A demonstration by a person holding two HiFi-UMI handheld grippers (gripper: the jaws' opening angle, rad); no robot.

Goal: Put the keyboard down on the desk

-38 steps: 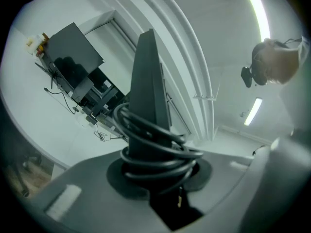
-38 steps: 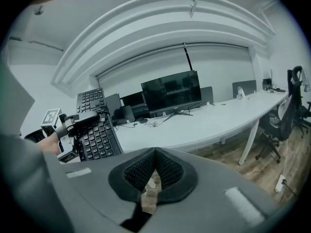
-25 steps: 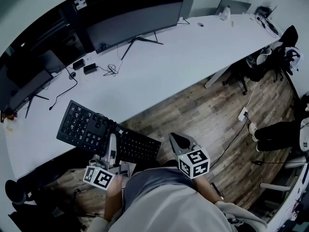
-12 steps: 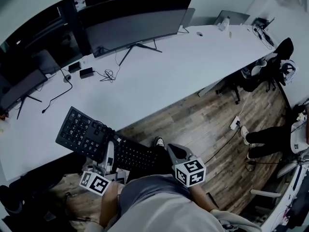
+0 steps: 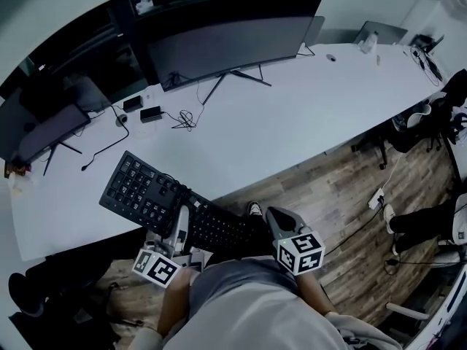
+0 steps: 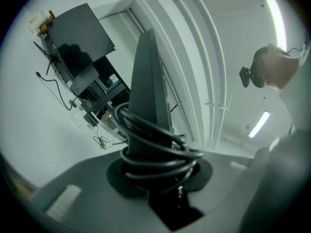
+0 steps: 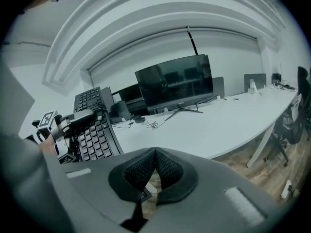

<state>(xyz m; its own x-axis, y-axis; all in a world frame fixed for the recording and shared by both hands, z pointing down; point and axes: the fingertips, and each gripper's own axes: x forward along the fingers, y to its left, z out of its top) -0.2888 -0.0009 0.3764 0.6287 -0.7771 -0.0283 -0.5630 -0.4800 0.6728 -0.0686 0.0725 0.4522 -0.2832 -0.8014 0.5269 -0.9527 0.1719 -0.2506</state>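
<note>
Starting at the far left, a small dark monitor [image 5: 45, 122] stands on the white counter [image 5: 292, 115], with a loose cable [image 5: 102, 150] trailing across the surface in front of it.

Next comes the black keyboard [image 5: 142, 192]. It is held at a slant by the counter's near edge, its number-pad end over the white top and its other end out over the wooden floor [image 5: 336, 188]. Whether the pad end touches the counter cannot be told.

The left gripper [image 5: 180, 223] is clamped on the keyboard near the middle of its length. The left gripper view shows the board edge-on between the jaws, with the keyboard cord [image 6: 153, 152] coiled in several loops around it just above the grip.

Further along, a wide curved monitor [image 5: 226, 42] stands at the back of the counter, its thin legs spread on the top.

The right gripper [image 5: 272, 214] hangs beside the keyboard's right end, apart from it. Its jaws are pressed together with nothing between them, and the pads [image 7: 141, 171] meet in a seam.

A laptop [image 5: 381, 32] sits at the counter's far right end, and a dark chair [image 5: 430, 111] stands on the floor past it.
</note>
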